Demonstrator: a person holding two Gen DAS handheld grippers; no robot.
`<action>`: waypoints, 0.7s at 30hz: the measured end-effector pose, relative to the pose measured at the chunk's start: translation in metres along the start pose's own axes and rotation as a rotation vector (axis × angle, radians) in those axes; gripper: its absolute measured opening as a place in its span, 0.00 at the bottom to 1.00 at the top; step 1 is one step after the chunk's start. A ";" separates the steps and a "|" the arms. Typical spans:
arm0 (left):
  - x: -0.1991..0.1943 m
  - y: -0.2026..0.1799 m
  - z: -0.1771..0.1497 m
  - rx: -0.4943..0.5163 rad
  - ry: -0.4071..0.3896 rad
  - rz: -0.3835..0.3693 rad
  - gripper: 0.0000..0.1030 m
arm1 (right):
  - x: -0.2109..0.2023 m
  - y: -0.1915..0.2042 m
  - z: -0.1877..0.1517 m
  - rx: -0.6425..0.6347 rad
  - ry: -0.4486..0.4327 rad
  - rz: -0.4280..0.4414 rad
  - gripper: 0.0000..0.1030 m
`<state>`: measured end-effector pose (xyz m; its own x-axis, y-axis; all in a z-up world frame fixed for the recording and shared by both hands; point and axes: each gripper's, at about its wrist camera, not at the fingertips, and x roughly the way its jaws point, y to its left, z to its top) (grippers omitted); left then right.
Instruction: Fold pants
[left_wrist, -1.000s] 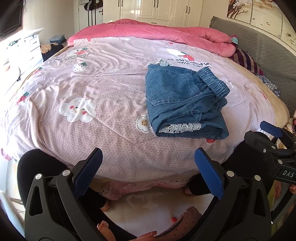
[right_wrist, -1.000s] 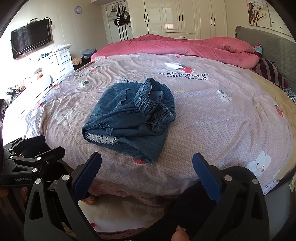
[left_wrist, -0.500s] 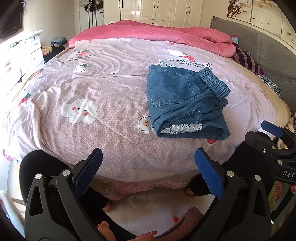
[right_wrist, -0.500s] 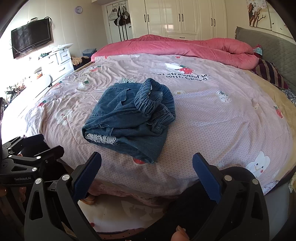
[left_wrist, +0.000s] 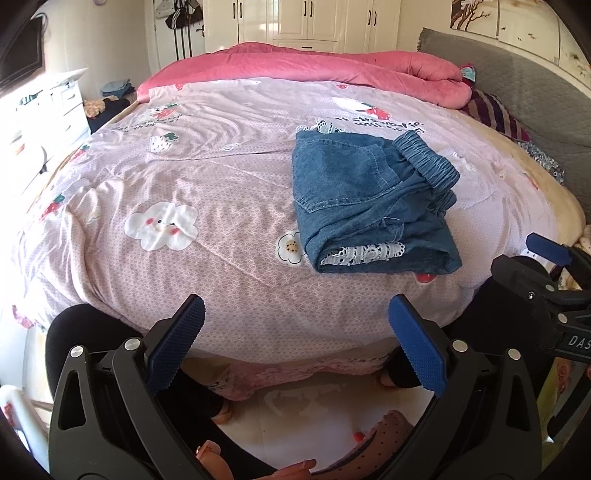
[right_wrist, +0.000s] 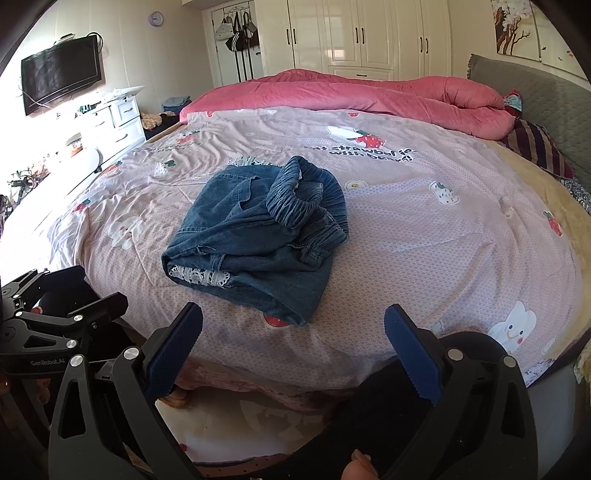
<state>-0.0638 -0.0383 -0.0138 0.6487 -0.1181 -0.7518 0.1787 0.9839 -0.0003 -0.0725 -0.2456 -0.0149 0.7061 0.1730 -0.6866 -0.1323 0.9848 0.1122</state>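
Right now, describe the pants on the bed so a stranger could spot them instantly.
Find the big bed's pink cartoon-print sheet, in front of the rolled pink quilt. Near its front edge lies a folded bundle, the denim pants. It is the only blue item there, with a gathered elastic waistband on top and white lace trim peeking out.

Pants: folded blue denim pants (left_wrist: 369, 199) right of centre, lying on the bed, elastic waistband up at the right, white lace trim showing at the near edge.
Bed: pink patterned cover (left_wrist: 207, 177) fills the middle of the frame; a rolled pink duvet (left_wrist: 332, 66) lies along the top.
Left tongs (left_wrist: 293, 347): bottom centre, blue pads wide apart, nothing between them, short of the bed's near edge.
Right tongs (left_wrist: 546, 280): lower right edge, partly cut off; jaw state unclear.
Wardrobe (left_wrist: 303, 18): white doors, top centre.
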 end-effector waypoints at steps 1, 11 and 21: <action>0.000 0.000 0.000 0.002 0.001 0.003 0.91 | 0.000 0.000 0.000 0.000 0.000 0.000 0.96; 0.001 -0.004 0.000 0.020 0.017 0.017 0.91 | 0.000 -0.005 -0.002 0.002 0.003 -0.019 0.96; 0.010 0.009 0.010 -0.030 0.064 -0.063 0.91 | 0.008 -0.027 0.005 0.045 0.007 -0.065 0.96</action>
<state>-0.0486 -0.0318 -0.0144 0.5884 -0.1725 -0.7900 0.1949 0.9784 -0.0685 -0.0602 -0.2713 -0.0199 0.7076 0.1087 -0.6982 -0.0549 0.9936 0.0991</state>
